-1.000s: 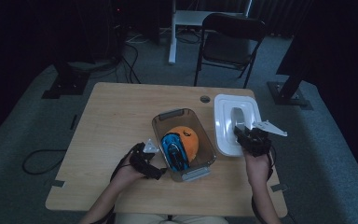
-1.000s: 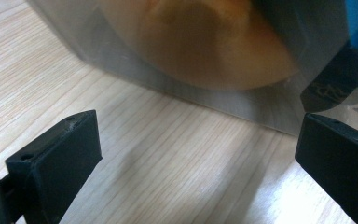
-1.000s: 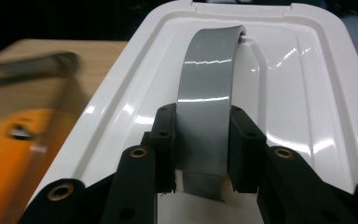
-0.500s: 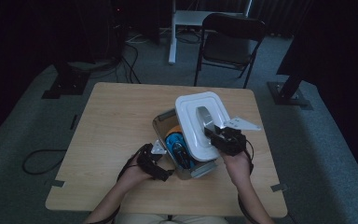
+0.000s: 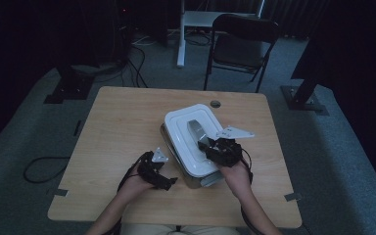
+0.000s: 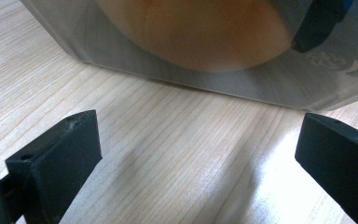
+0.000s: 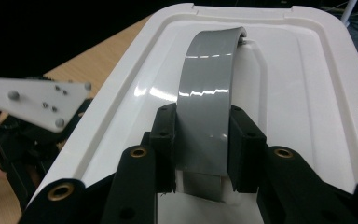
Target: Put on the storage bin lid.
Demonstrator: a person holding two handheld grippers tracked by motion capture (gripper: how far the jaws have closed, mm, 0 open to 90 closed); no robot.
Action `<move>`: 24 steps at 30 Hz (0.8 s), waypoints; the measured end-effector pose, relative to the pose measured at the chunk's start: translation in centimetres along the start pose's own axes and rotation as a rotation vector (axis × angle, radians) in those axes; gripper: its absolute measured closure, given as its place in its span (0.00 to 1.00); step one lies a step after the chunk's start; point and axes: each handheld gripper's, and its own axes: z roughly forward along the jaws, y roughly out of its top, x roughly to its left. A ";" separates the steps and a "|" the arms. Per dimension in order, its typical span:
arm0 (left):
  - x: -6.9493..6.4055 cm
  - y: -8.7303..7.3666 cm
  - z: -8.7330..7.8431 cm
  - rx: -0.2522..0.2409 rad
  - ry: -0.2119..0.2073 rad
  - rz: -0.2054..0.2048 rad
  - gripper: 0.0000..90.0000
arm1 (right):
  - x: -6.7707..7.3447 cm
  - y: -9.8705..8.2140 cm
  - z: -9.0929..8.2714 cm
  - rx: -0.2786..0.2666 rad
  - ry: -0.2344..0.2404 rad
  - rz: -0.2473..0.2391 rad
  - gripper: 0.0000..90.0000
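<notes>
You're clamping the lid [image 5: 191, 139] by its handle [image 7: 205, 112] with the right gripper [image 5: 210, 145]; left gripper [image 5: 169, 172] released. Square it over the bin [image 6: 242, 56] before lowering.

Lid [image 5: 192, 137] lies over the bin [image 5: 203, 178] mid-table [image 5: 117, 122]; chair [image 5: 242, 41] stands behind

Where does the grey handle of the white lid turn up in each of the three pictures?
High view: the grey handle arches over the white lid at table centre, gripped by the right gripper.
Left gripper view: not in it.
Right gripper view: centre, handle clamped between the black jaws.
Shared landmark: the clear box.
</notes>
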 end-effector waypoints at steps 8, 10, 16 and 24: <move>0.2 -0.2 -0.3 -0.006 0.003 -0.013 0.01 | 0.0 -0.3 0.9 0.042 0.028 0.003 0.75; 0.2 -0.3 -0.3 -0.003 0.003 -0.014 0.01 | 0.0 -0.3 0.9 0.043 0.031 -0.001 0.75; 0.2 -0.4 -0.2 0.004 0.004 -0.011 0.01 | -0.2 -0.2 1.0 0.059 0.052 0.002 0.75; 0.2 -0.5 -0.1 0.004 0.003 -0.015 0.01 | 0.1 -0.2 1.3 0.076 0.054 -0.002 0.75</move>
